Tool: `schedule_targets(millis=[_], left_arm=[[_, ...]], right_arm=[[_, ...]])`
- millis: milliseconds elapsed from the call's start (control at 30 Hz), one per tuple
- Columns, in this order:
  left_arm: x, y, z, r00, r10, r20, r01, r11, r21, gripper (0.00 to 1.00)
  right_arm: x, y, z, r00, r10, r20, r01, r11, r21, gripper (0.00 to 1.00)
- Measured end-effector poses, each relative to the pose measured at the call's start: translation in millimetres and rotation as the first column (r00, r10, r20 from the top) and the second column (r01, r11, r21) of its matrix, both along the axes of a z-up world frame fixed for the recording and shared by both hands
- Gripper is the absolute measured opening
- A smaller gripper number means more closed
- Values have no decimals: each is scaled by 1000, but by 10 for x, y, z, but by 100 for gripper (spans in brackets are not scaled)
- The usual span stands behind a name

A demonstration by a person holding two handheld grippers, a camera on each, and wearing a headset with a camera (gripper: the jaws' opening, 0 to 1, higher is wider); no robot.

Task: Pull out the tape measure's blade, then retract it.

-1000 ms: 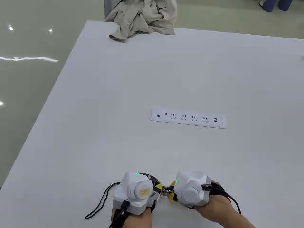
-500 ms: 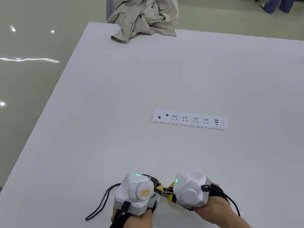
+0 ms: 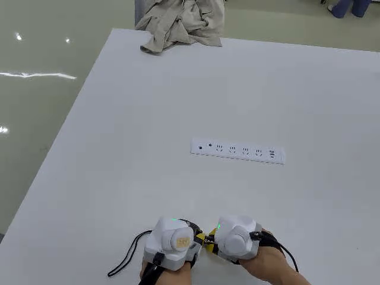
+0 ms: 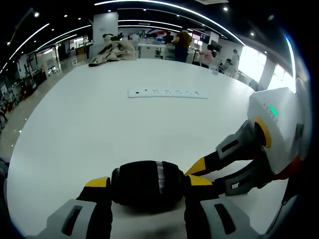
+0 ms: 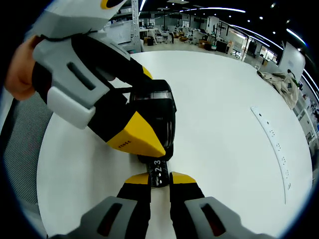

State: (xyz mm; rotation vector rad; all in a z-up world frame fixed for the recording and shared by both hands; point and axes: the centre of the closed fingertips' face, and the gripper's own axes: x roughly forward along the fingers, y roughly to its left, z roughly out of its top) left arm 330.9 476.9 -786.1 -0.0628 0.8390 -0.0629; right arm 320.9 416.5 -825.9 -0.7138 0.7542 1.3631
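One tape measure (image 4: 144,174). Two grippers: left gripper (image 4: 148,181), right gripper (image 5: 159,178). One power strip (image 3: 237,150), one cloth heap (image 3: 181,24), one table (image 3: 178,101).

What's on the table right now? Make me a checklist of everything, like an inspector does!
Surface: white table, smooth, no marks seen.
Job's things: black tape measure near the front edge; a short bit of its blade is out.
Clutter: white power strip mid-table; crumpled beige cloth at the far edge.
Grippers: left hand-held gripper clamps the tape measure's case; right hand-held gripper pinches the blade.
Cables: black cord loops on the table beside the left hand-held gripper; second black cord trails by the right one.
Surroundings: shiny floor; people standing far off.
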Motion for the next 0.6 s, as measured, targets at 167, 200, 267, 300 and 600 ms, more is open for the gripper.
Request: schedule_targets(millis=[167,200,267,300,600], left_arm=[[3,1,0,1000,-1,-1,1,1000,-1,55],[2,2,0,1000,-2,-1,2,1000,0,55],[1,3,1,1000,-1,-2,1,1000,0,55],[1,3,1,1000,0,-2,0,1000,-1,55],[4,2,-1,1000,-1,-4,1,1000,-3,55]], right_arm=[[1,21,-1,1000,3,-4,-3,1000,2,13],[-2,26,1,1000,2,-6,-2,1000,3,13],[-1,33,5,1000,2,-7,-2,1000,4,13],[-2,38,5,1000,5,-6,-5,1000,5,13],[-10,68,9,1000,25,-9,-25,1000,-6,13]])
